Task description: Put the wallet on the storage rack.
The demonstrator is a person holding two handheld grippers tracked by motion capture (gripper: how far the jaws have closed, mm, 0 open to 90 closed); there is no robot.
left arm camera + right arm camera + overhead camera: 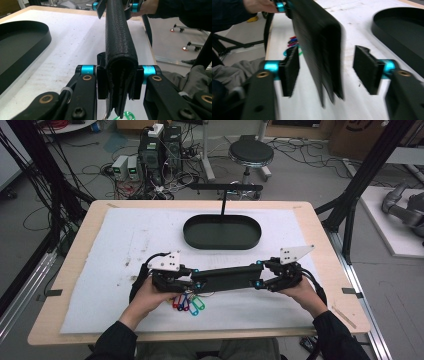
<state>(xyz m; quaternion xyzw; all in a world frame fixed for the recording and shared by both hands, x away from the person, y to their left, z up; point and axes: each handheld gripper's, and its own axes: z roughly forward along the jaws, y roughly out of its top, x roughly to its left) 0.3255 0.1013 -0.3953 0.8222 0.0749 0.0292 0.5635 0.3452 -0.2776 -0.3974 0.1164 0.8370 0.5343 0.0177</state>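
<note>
Leather key wallet [227, 277], floppy and light: left tongs [117, 82] clamp one end; right tongs [325, 66] stand open around the other.

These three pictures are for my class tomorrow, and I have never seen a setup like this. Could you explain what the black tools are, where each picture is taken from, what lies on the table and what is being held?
A person sits at a table covered by a white mat and holds a hand-worked tool in each hand: the left gripper and the right gripper, each with two black jaws.

The high view looks down from above. The other two come from cameras riding on each gripper, looking along its jaws.

On the mat stands an oval black tray. Near the left hand lie coloured key tags.

Between the grippers hangs a long black leather case. The left gripper's jaws clamp one end. At the other end the right gripper's jaws stand apart from it on both sides, not pressing.
</note>
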